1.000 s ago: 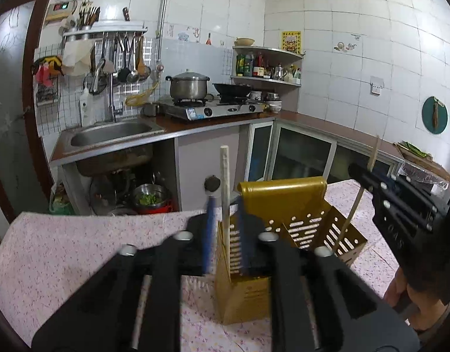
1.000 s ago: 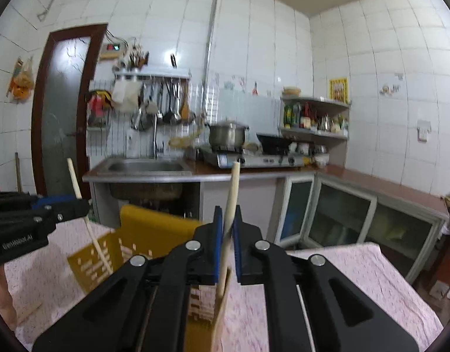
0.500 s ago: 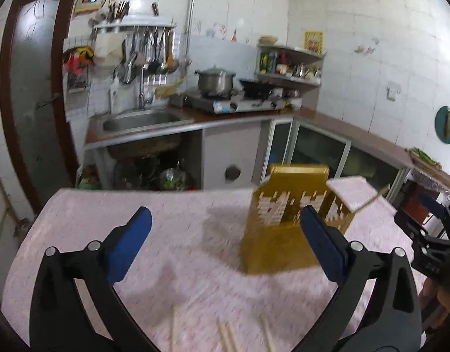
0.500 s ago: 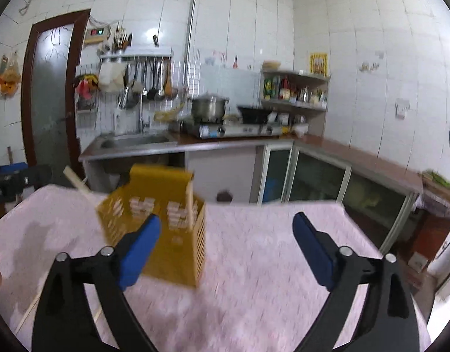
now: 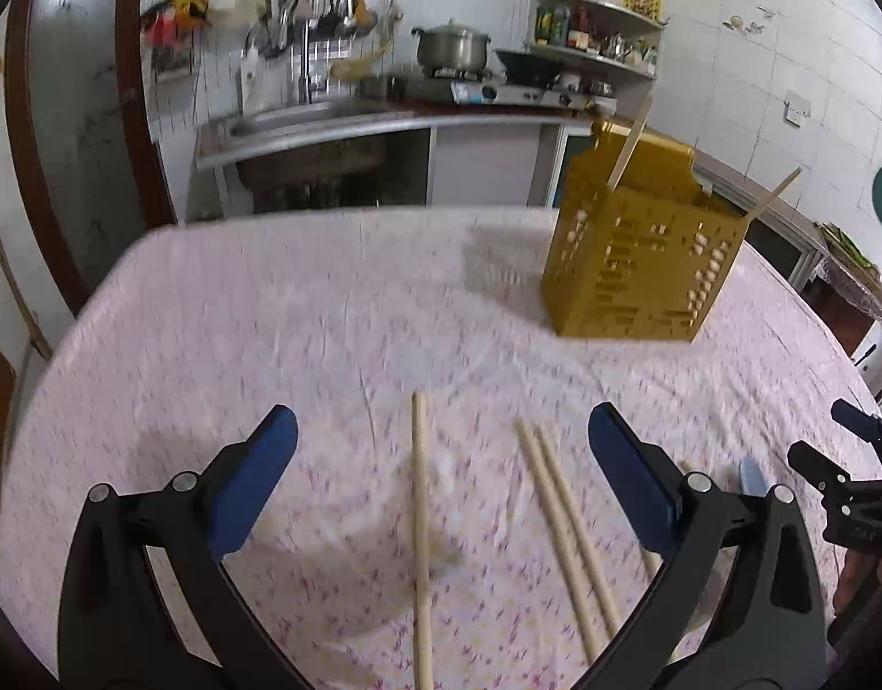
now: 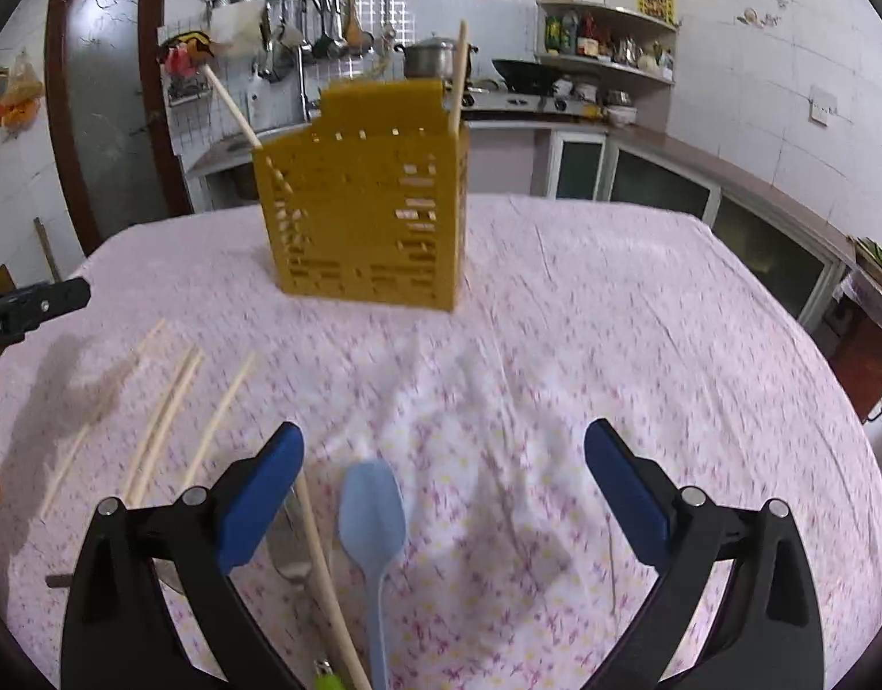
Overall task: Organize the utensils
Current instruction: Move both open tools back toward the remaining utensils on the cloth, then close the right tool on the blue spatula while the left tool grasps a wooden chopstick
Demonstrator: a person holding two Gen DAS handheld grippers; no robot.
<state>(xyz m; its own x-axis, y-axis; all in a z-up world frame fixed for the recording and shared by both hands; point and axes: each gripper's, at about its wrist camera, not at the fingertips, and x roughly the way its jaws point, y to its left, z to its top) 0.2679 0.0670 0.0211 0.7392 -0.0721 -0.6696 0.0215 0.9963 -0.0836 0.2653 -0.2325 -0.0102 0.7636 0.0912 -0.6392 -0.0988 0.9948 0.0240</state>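
Left gripper (image 5: 441, 448) spread wide, nothing between the blue pads, poised low over the pink-flowered surface (image 5: 326, 299). Directly ahead and between the jaws, one lone chopstick (image 5: 420, 523), long axis running nearly straight away from the camera, so lying along the fingers and not across them; probably calls for a turn of the wrist before closing. Just right of it, a pair of chopsticks (image 5: 562, 523) lying side by side, angled slightly leftward at the far end, closer to the right-hand pad. Well beyond, up and to the right, the yellow slotted holder (image 5: 636, 264), standing upright with two chopsticks already poking out of its top. Right gripper (image 6: 441, 448) likewise wide apart and empty. Below it and slightly left of centre, a pale blue spoon (image 6: 372, 517), bowl pointing away, handle toward the camera, again in line with the fingers. Beside the spoon on its left, another chopstick (image 6: 320, 552), and under it something metallic, too hidden to name. More chopsticks further left, nearer the other gripper. Holder straight ahead in this view. By position: lone chopstick for the left side, spoon for the right. White lettering on the other gripper's body at the left edge of the right view, too small to read; no other readable writing.
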